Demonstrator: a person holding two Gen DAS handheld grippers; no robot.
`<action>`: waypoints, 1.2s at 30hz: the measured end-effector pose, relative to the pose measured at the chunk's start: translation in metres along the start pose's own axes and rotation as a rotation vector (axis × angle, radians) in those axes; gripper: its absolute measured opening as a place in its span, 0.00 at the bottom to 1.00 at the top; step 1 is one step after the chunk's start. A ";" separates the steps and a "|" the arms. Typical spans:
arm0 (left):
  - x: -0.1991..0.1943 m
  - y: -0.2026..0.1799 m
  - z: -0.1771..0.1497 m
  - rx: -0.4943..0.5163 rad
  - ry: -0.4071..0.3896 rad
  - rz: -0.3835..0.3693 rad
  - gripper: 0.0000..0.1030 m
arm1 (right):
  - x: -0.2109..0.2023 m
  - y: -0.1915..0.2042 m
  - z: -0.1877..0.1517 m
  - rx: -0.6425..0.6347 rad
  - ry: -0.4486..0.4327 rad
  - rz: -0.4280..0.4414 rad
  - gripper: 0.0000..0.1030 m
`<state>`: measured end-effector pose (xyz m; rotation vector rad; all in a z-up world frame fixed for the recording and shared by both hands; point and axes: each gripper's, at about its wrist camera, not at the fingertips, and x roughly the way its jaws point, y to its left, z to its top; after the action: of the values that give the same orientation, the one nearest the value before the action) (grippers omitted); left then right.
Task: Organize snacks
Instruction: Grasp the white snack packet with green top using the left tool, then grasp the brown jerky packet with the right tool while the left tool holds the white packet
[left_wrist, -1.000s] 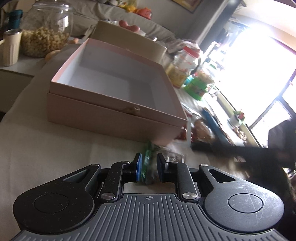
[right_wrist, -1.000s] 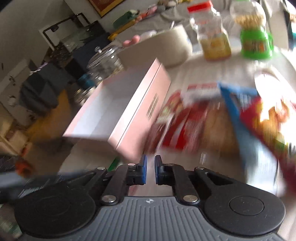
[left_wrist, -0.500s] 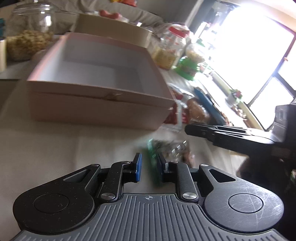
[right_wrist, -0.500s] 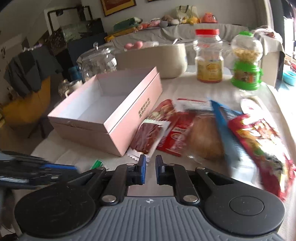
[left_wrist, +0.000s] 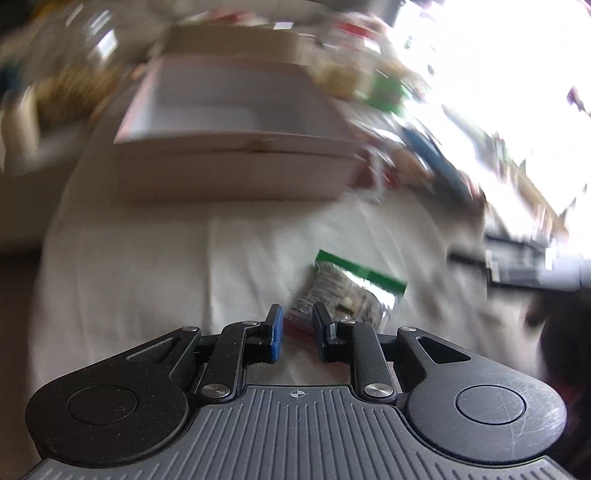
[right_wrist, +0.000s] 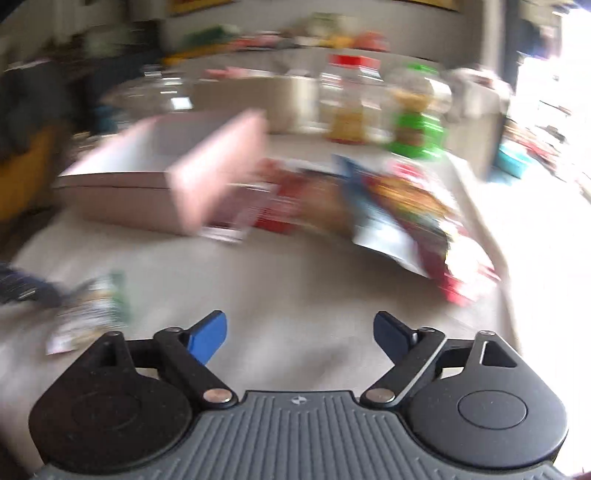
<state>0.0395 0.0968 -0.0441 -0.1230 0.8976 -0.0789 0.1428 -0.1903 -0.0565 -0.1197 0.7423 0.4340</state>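
Observation:
A small silver snack packet (left_wrist: 347, 295) with a green top edge has its lower corner between the nearly closed fingers of my left gripper (left_wrist: 298, 328), above the white cloth. The open pink box (left_wrist: 229, 162) stands beyond it, empty inside. In the right wrist view the same packet (right_wrist: 92, 310) shows blurred at the left, with the left gripper's tip (right_wrist: 22, 291) beside it. My right gripper (right_wrist: 300, 332) hangs over bare cloth, its jaws opening wide with nothing between them. In the left wrist view it (left_wrist: 517, 266) is a dark blur at the right edge.
A heap of snack bags (right_wrist: 399, 214) lies right of the pink box (right_wrist: 166, 184). Behind stand a red-lidded jar (right_wrist: 351, 107), a green-based jar (right_wrist: 417, 122), a beige box (right_wrist: 258, 92) and a glass jar (right_wrist: 159, 88). The table edge (right_wrist: 495, 236) runs along the right.
The right gripper's jaws went from shut to wide open as it swung across the table. The left gripper rolled and shifted with the packet still between its fingers.

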 end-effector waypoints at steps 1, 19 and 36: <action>-0.004 -0.010 -0.001 0.090 0.004 0.029 0.21 | 0.003 -0.009 -0.002 0.040 0.008 -0.010 0.89; 0.019 -0.100 -0.012 0.460 0.210 -0.236 0.78 | 0.014 -0.008 -0.006 0.039 0.009 -0.028 1.00; 0.042 -0.042 0.022 0.235 0.064 -0.019 0.68 | 0.009 -0.008 -0.009 0.026 0.003 -0.013 1.00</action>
<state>0.0821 0.0516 -0.0574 0.0909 0.9449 -0.2061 0.1465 -0.1964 -0.0695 -0.1005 0.7498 0.4113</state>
